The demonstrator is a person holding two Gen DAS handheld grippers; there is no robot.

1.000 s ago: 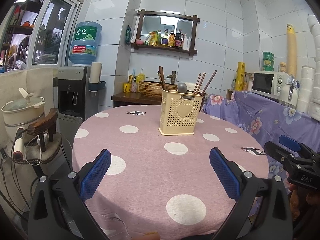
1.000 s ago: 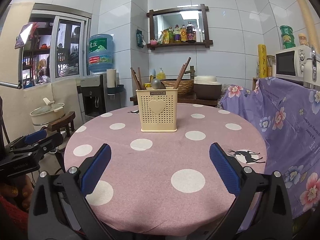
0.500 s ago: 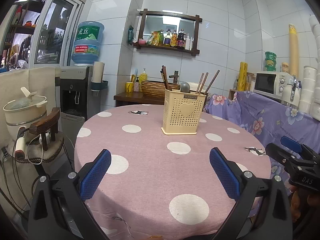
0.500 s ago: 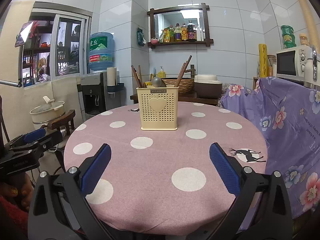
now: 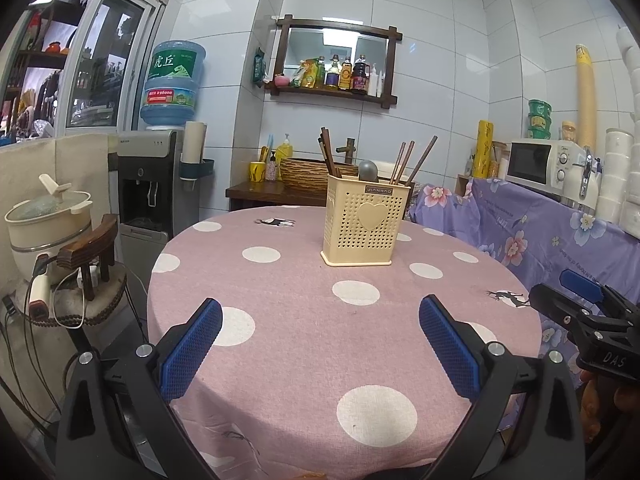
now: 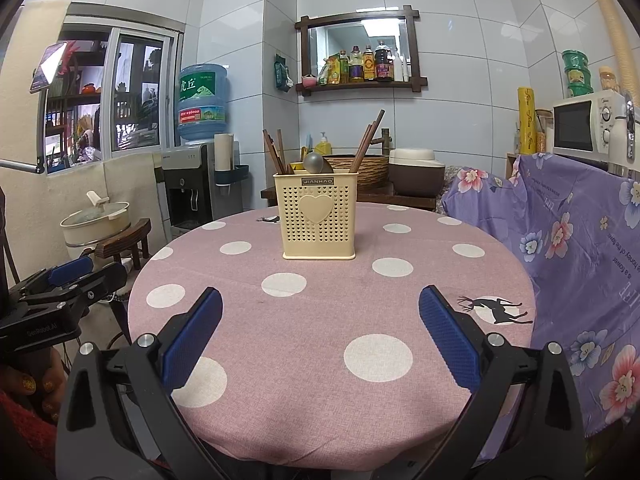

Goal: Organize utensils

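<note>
A cream perforated utensil holder (image 5: 366, 224) with a heart on its front stands upright near the far side of the round table (image 5: 304, 320); it also shows in the right wrist view (image 6: 319, 220). Several brown chopsticks (image 5: 404, 160) and a grey spoon bowl (image 5: 368, 169) stick out of it. My left gripper (image 5: 320, 340) is open and empty over the near table edge. My right gripper (image 6: 320, 338) is open and empty, also at the near edge. Each gripper shows at the side of the other's view.
The table wears a pink cloth with white dots. A stool (image 5: 90, 252) with a pot (image 5: 48, 220) and a water dispenser (image 5: 156, 184) stand at the left. A purple flowered cover (image 5: 560, 236) and a microwave (image 5: 544, 162) are at the right.
Both grippers have drawn back and risen slightly; the holder looks a bit farther and higher in frame. Both stay open and empty.
</note>
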